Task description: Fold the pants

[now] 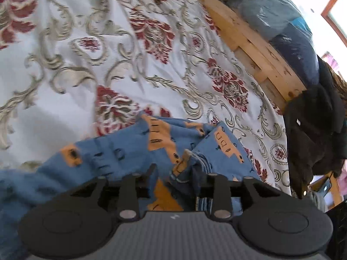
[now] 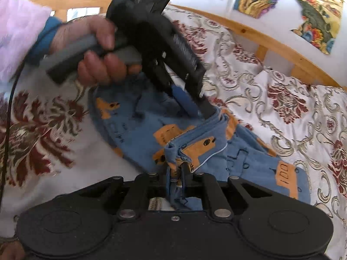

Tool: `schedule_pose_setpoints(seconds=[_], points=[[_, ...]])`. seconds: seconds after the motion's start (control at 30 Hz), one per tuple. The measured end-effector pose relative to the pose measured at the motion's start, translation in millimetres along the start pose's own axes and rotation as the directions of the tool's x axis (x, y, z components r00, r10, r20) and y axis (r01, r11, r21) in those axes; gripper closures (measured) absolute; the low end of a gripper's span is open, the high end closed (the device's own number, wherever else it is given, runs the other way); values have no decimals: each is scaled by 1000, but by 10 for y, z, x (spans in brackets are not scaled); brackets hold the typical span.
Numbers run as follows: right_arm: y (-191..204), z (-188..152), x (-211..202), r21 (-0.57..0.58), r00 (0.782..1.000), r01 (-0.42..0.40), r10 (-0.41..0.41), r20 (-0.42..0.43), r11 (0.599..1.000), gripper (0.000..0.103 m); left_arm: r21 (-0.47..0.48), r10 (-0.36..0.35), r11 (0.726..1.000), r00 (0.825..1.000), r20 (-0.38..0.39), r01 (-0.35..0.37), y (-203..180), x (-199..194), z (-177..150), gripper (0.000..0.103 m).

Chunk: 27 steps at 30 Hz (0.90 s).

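Small blue pants (image 1: pixel 134 149) with orange truck prints lie on a floral bedspread (image 1: pixel 91 43). In the left wrist view my left gripper (image 1: pixel 173 171) sits close over the pants, and bunched fabric (image 1: pixel 186 164) lies between its fingers. In the right wrist view my right gripper (image 2: pixel 177 171) is shut on a bunched edge of the pants (image 2: pixel 195 149). The left gripper (image 2: pixel 206 108) shows there too, held in a hand, its fingers pinching a fold of the pants just beyond my right gripper.
The wooden bed frame (image 1: pixel 256 43) runs along the bedspread's far edge. Bagged bedding (image 1: pixel 282 17) and a dark garment (image 1: pixel 314 130) lie at the right. Colourful pictures (image 2: pixel 292 4) hang on the wall behind the bed.
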State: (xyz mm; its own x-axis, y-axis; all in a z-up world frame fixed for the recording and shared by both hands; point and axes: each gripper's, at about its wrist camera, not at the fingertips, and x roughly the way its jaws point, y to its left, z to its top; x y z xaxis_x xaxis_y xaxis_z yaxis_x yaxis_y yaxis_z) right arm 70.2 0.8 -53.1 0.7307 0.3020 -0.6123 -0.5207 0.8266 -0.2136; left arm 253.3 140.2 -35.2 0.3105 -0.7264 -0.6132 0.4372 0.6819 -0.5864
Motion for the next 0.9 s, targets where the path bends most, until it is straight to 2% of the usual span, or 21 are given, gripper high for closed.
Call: schedule_pose_setpoints(seconds=[0.03, 0.07, 0.13, 0.23, 0.3, 0.33, 0.4, 0.47, 0.5, 0.57, 0.6, 0.67, 0.77, 0.83, 0.9], points=[[14, -8, -2, -5, 1000, -27, 27, -7, 1000, 85, -20, -5, 1000, 1000, 3, 5, 9, -53, -4, 49], [26, -13, -13, -5, 999, -40, 40, -5, 999, 83, -37, -13, 999, 1000, 11, 13, 8, -98, 0, 44], [44, -16, -69, -8, 998, -70, 70, 4, 998, 79, -69, -28, 997, 999, 29, 30, -14, -180, 21, 40], [5, -8, -210, 8, 996, -86, 86, 31, 996, 77, -123, -42, 991, 997, 60, 50, -45, -283, 57, 26], [-103, 1, -297, 2, 997, -52, 52, 54, 999, 74, -159, -21, 987, 999, 36, 26, -65, -277, 97, 26], [-183, 6, -324, -2, 998, -29, 29, 61, 1000, 67, -175, -14, 984, 1000, 25, 18, -73, -263, 115, 26], [-427, 23, -337, -15, 998, 10, -9, 70, 1000, 60, -215, -10, 977, 1000, 6, 11, -89, -207, 147, 26], [-699, 40, -286, -53, 998, 27, -23, 65, 998, 59, -253, -16, 967, 1000, -8, 13, -88, -141, 151, 26], [-865, 59, -236, -80, 998, 3, 2, 58, 997, 56, -261, -13, 965, 1000, -10, 10, -98, -109, 144, 26], [-1164, 99, -102, -133, 993, -108, 114, 42, 985, 48, -256, 3, 967, 1000, -20, -8, -139, -49, 115, 27], [-1314, 126, 1, -150, 983, -177, 182, 18, 973, 44, -244, 17, 970, 1000, -20, -22, -172, -28, 92, 27], [-1534, 190, 220, -164, 962, -272, 268, -46, 948, 44, -216, 42, 975, 999, -28, -47, -255, 30, 49, 27], [-1720, 324, 486, -173, 942, -335, 323, -94, 926, 44, -205, 91, 974, 995, -34, -96, -317, 106, 43, 27], [-1797, 421, 648, -149, 913, -403, 385, -137, 903, 42, -216, 135, 967, 990, -29, -138, -312, 139, 61, 28], [-1804, 460, 779, -151, 886, -455, 429, -178, 878, 42, -230, 169, 957, 985, -43, -175, -288, 201, 69, 42]])
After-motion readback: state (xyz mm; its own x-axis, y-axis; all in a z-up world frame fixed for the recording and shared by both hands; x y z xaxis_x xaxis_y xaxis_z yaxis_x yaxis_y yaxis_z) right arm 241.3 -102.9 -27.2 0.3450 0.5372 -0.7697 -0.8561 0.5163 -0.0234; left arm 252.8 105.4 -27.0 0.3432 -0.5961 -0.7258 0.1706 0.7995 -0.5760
